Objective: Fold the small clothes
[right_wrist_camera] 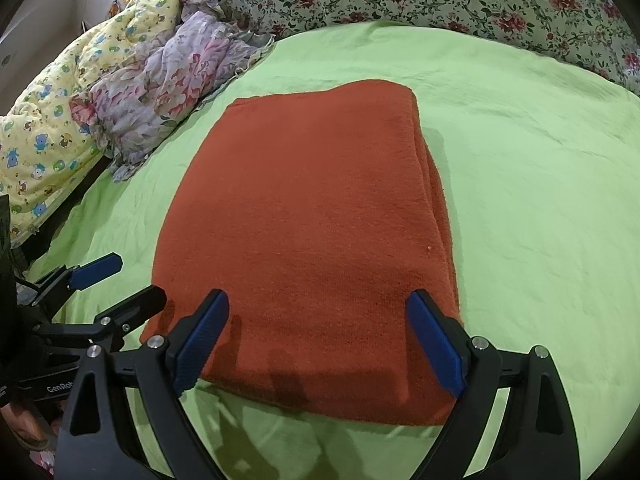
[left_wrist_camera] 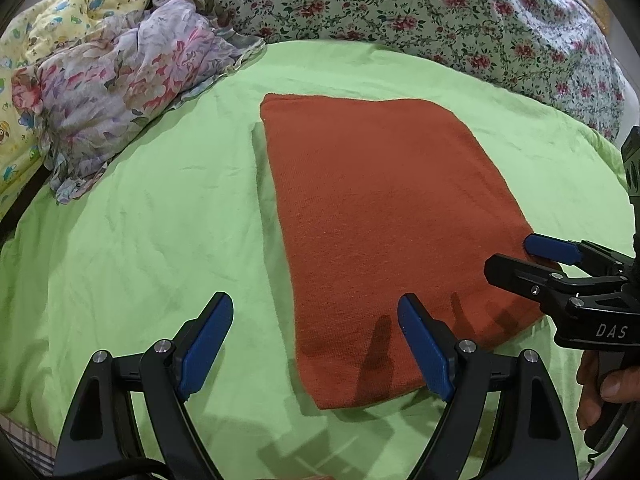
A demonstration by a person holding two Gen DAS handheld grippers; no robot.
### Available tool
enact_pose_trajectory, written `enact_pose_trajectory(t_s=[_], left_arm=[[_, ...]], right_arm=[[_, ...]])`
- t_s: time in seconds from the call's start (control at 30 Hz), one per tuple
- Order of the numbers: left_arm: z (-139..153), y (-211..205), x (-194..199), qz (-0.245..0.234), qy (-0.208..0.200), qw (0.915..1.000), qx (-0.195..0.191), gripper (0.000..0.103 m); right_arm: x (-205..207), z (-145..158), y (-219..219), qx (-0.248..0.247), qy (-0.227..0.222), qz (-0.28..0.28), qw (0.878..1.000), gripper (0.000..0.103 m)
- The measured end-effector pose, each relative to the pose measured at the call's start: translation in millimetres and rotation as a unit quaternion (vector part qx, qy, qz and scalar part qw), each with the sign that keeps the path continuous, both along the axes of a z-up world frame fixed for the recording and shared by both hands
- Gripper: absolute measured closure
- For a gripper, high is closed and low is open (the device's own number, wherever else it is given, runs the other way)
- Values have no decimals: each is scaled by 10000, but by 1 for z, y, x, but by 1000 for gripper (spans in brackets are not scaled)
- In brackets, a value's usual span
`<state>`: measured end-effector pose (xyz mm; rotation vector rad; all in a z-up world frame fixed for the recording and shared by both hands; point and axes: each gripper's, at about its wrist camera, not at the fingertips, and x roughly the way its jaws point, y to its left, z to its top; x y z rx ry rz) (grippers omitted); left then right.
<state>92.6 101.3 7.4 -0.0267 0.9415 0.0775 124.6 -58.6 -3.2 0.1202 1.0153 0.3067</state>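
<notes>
Rust-red garment (left_wrist_camera: 384,220), one in number, lay folded into a thick rectangle, stacked layers showing along its right edge, on the single green sheet (left_wrist_camera: 140,240) covering the bed. From left to right: one yellow cartoon-print quilt (left_wrist_camera: 24,92), one crumpled pale floral cloth (left_wrist_camera: 120,76) beside it, then one red-flowered bedspread (left_wrist_camera: 440,12) behind the garment. My left gripper (left_wrist_camera: 316,344) stood with its two blue pads spread wide, empty, above the garment's near left corner and the sheet. My right gripper (right_wrist_camera: 318,340) likewise stood wide apart, its two pads straddling the garment's near edge without pinching it. My hand (left_wrist_camera: 604,388) held its handle.
</notes>
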Motion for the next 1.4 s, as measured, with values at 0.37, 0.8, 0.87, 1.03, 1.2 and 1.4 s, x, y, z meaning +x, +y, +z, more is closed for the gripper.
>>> enact_pose_trajectory(t_s=[0.37, 0.8, 0.87, 1.03, 1.2, 1.4], left_arm=[[-1, 7, 1, 93, 152, 9998, -67, 18], [2, 8, -2, 94, 127, 9999, -64, 18], [2, 7, -2, 88, 130, 9999, -65, 18], [2, 6, -3, 71, 128, 9999, -54, 18], [1, 5, -1, 36, 133, 9999, -43, 18], [1, 5, 1, -23, 144, 9999, -39, 18]], right_arm=[[1, 0, 1, 14, 37, -46, 10000, 11], [3, 0, 0, 14, 43, -23, 10000, 11], [4, 0, 0, 14, 46, -19, 10000, 11], [4, 1, 1, 14, 28, -11, 10000, 11], [5, 1, 0, 13, 30, -8, 10000, 11], [5, 4, 0, 27, 20, -30, 10000, 11]])
